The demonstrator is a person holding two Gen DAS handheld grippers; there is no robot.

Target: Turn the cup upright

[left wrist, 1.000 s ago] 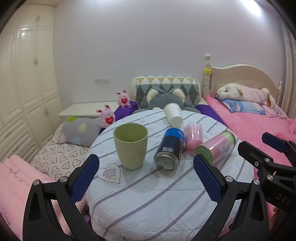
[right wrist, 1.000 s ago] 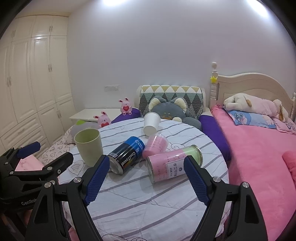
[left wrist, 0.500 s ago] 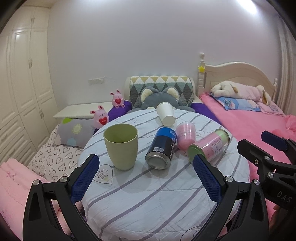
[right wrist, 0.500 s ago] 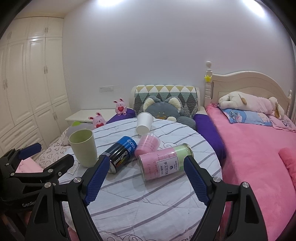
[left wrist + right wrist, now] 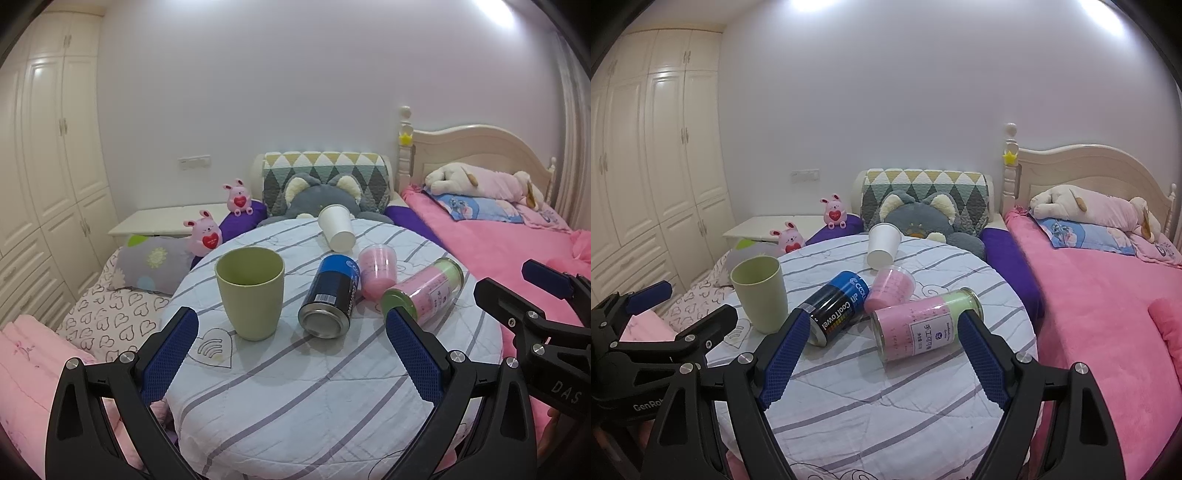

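While both grippers, left [image 5: 291, 354] and right [image 5: 884, 350], hang spread and empty, the green cup [image 5: 251, 291] stands upright on the table [image 5: 314, 387], beside the toppled can [image 5: 330, 295].

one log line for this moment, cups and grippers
green cup: upright | white cup: on side | left gripper: open | right gripper: open

My left gripper [image 5: 291, 354] hangs level with its blue-padded fingers [image 5: 168, 356] spread wide and nothing between them. My right gripper [image 5: 882, 354] sits just beside it at about the same height, jaws equally wide and empty, each tool showing at the edge of the other's view.
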